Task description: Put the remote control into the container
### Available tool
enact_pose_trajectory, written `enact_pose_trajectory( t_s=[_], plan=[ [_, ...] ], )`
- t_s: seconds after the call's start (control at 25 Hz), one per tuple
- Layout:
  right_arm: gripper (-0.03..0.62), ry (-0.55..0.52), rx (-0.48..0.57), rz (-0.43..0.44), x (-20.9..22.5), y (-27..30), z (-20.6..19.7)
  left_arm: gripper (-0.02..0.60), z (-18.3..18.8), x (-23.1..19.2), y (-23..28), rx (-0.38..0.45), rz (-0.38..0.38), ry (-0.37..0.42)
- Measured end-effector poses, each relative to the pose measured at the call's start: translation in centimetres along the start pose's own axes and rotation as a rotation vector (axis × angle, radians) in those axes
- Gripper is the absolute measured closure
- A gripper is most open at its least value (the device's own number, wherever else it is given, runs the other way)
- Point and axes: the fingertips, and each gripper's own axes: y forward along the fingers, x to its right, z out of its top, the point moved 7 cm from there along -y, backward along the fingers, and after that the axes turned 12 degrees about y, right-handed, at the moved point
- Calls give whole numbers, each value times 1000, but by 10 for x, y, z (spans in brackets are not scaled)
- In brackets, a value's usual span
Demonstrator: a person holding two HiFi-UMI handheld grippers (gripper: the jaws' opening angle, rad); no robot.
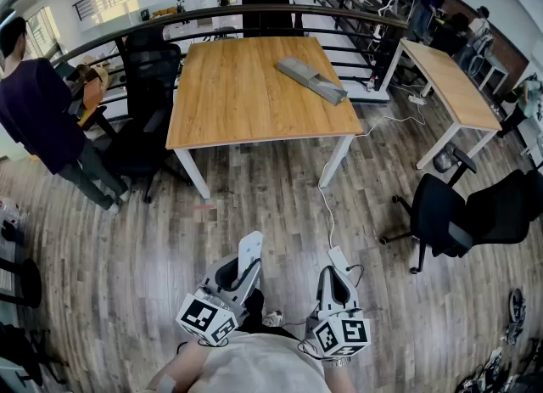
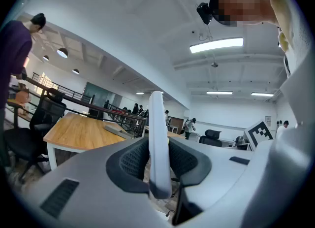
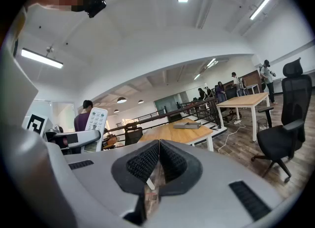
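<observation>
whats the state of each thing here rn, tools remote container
left tool: shut on white remote control
white remote control: held upright, not yet in container
right tool: shut, empty
flat grey container: lying on wooden table, no remote in it

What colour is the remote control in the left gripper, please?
White; the remote control shows best in the right gripper view.
</observation>
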Motion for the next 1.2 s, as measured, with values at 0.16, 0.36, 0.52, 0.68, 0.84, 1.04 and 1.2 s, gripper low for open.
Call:
enact_pose_trajectory(
  t_s=[0.16, 0.36, 0.52, 0.68, 0.84, 1.04, 1.2],
  plan=[
    [576, -19, -28, -12, 2, 36, 0, 471, -10, -29, 24, -13, 5, -23],
    [576, -87, -83, -24, 3, 87, -1, 471, -20, -66, 68, -25, -22, -30],
    [576, -98, -116, -10, 5, 142, 4, 471, -24, -104, 108, -37, -42, -36],
    [576, -103, -143, -15, 5, 186, 23, 471, -21, -134, 142, -49, -48, -77],
    [576, -106, -145, -42, 0, 229, 40, 471, -17, -163, 182, -47, -94, -90],
    [576, -107, -116, -84, -3, 277, 58, 471, -3, -200, 236, -14, -186, -69],
    [576, -81, -105, -144, -3, 295, 66, 471, 13, -227, 260, 15, -228, -51]
  ],
)
